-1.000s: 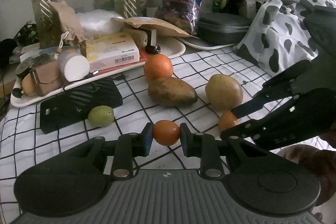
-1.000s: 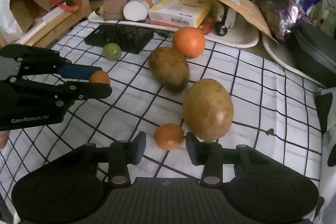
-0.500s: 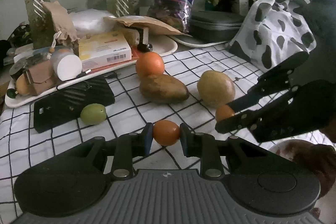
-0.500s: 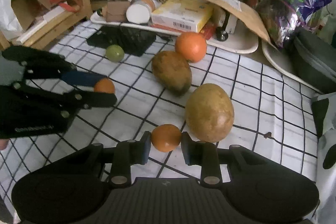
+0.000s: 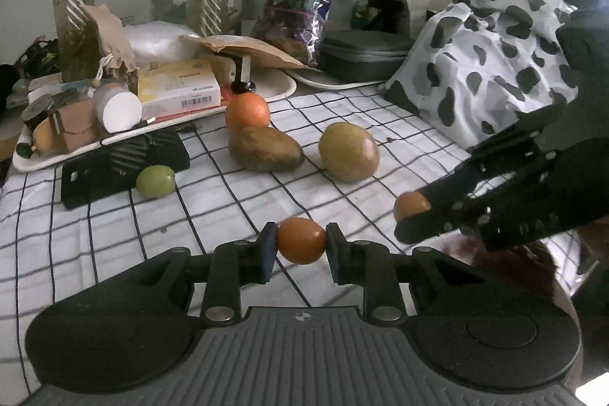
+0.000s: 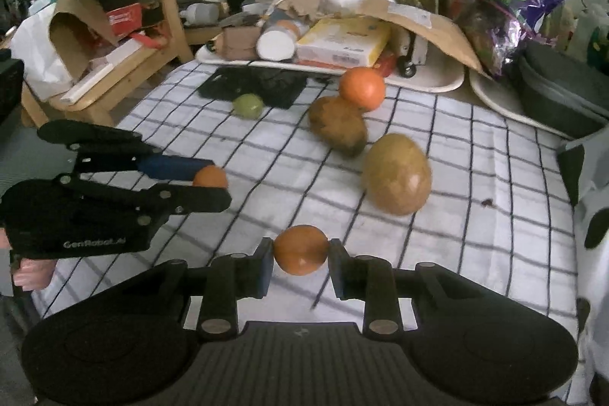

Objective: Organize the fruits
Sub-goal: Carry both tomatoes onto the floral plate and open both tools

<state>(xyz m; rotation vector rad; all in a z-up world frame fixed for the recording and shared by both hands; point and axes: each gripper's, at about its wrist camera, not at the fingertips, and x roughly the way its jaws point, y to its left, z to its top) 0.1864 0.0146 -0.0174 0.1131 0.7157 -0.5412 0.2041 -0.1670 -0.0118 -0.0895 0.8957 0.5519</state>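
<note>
Two small oranges are held above the checked cloth (image 5: 213, 200): the left gripper (image 5: 300, 246) is clamped on one small orange (image 5: 300, 241), the right gripper (image 6: 300, 255) on the other small orange (image 6: 300, 249). Behind them on the cloth lie a big orange (image 5: 247, 111), what look like two mangoes, brown (image 5: 266, 149) and yellowish (image 5: 348, 156), and a lime (image 5: 155, 180).

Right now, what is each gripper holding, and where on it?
Each holds a small orange fruit across its middle: the left gripper grips one, the right gripper the other.
</note>
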